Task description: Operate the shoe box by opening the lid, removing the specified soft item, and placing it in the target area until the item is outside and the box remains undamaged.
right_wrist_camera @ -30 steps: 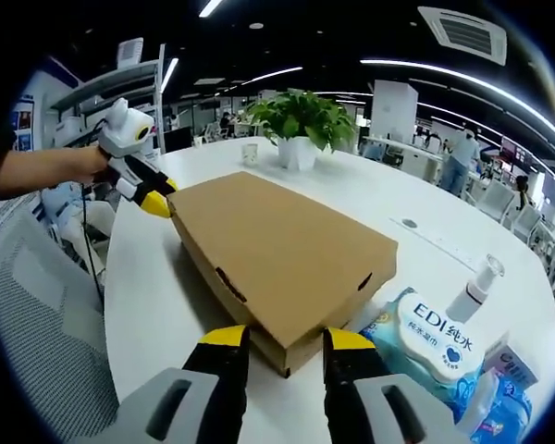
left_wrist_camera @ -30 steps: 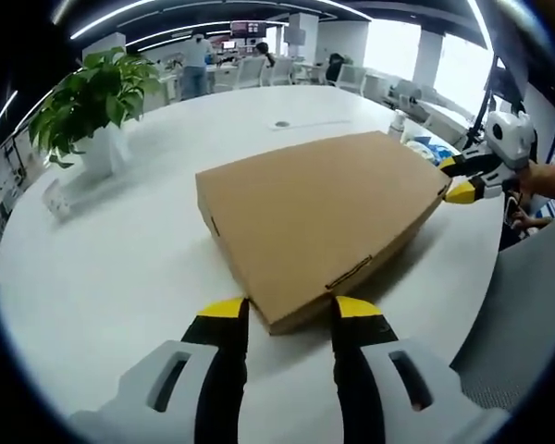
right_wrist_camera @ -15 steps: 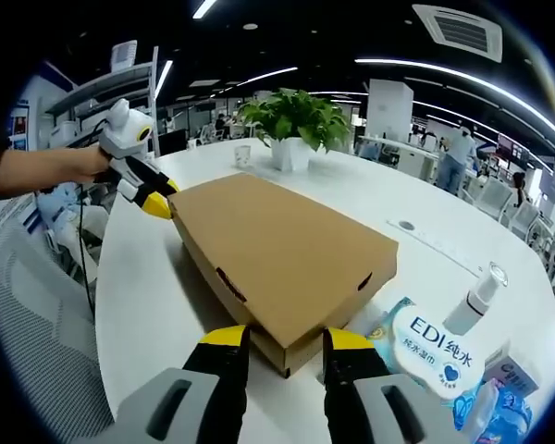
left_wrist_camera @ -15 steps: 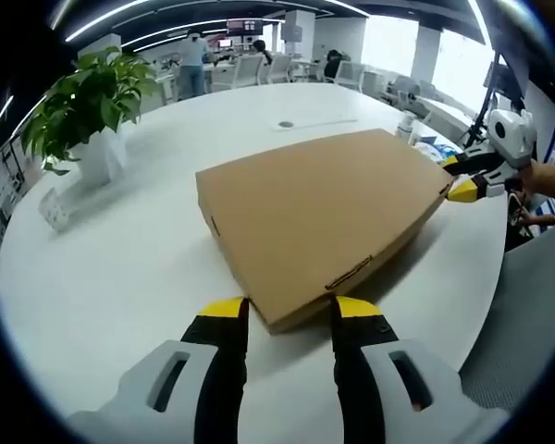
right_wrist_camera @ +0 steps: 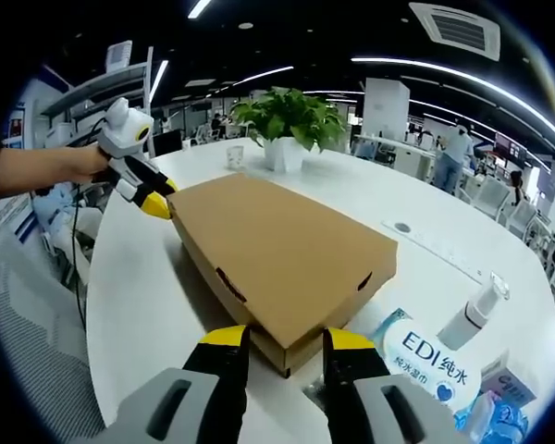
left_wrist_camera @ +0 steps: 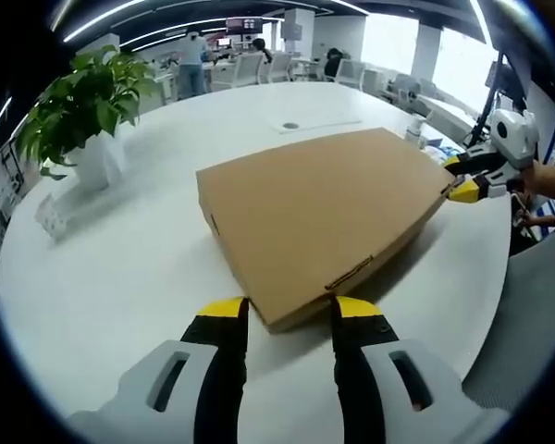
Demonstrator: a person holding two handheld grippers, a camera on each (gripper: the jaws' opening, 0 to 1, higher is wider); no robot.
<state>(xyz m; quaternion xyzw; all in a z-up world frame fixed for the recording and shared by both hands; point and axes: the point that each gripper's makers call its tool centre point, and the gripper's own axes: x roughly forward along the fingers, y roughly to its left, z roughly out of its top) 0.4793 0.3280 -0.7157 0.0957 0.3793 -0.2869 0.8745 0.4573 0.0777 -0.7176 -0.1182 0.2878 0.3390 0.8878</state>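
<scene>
Closed shoe box (left_wrist_camera: 319, 217) flat on the white surface (left_wrist_camera: 120, 268), a tool at each of two opposite corners.

In the left gripper view, the left tool (left_wrist_camera: 289, 310) has its jaws apart, straddling the near corner; whether they touch the cardboard is hard to tell. The right tool (right_wrist_camera: 279, 338) straddles the opposite corner likewise, jaws apart. The lid is down, so the contents are hidden. A potted plant (right_wrist_camera: 287, 125) stands beyond; a wipes pack (right_wrist_camera: 430, 363) is partly cut off.
</scene>
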